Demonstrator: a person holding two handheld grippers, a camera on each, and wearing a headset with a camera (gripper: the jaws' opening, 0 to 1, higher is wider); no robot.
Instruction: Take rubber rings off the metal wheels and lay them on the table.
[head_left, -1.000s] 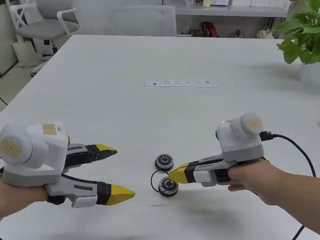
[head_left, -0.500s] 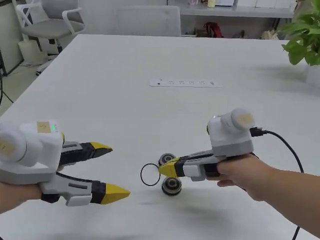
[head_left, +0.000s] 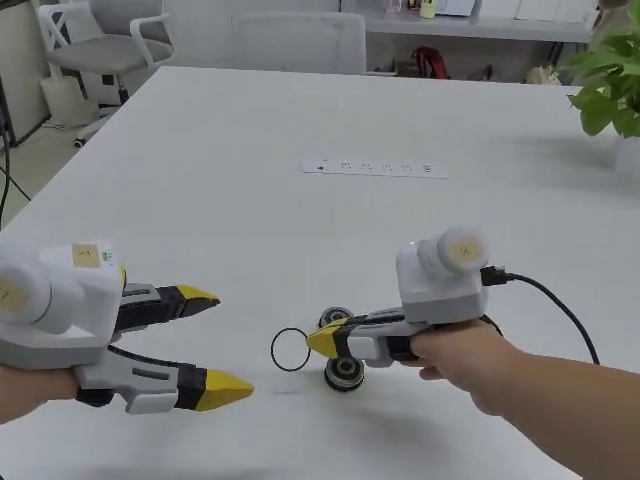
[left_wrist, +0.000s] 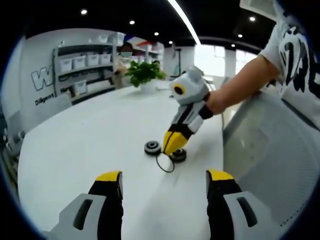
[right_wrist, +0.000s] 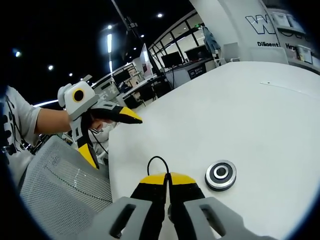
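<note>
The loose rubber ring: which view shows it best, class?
The head view: nearly the whole rubber ring shows against the white table. The left gripper view shows it small; the right gripper view, just an arc above the jaws.

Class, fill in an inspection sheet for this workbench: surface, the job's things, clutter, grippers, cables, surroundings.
Surface: white table, flat and smooth.
Job's things: far wheel and near wheel sit close together; one rubber ring is off them, just beside.
Clutter: power strip lies flat farther back on the table.
Grippers: right gripper is shut on the rubber ring; left gripper is open, holds nothing and is apart from the wheels.
Cables: black cable runs from the right gripper.
Surroundings: plant, office chair, shelf behind the table.
</note>
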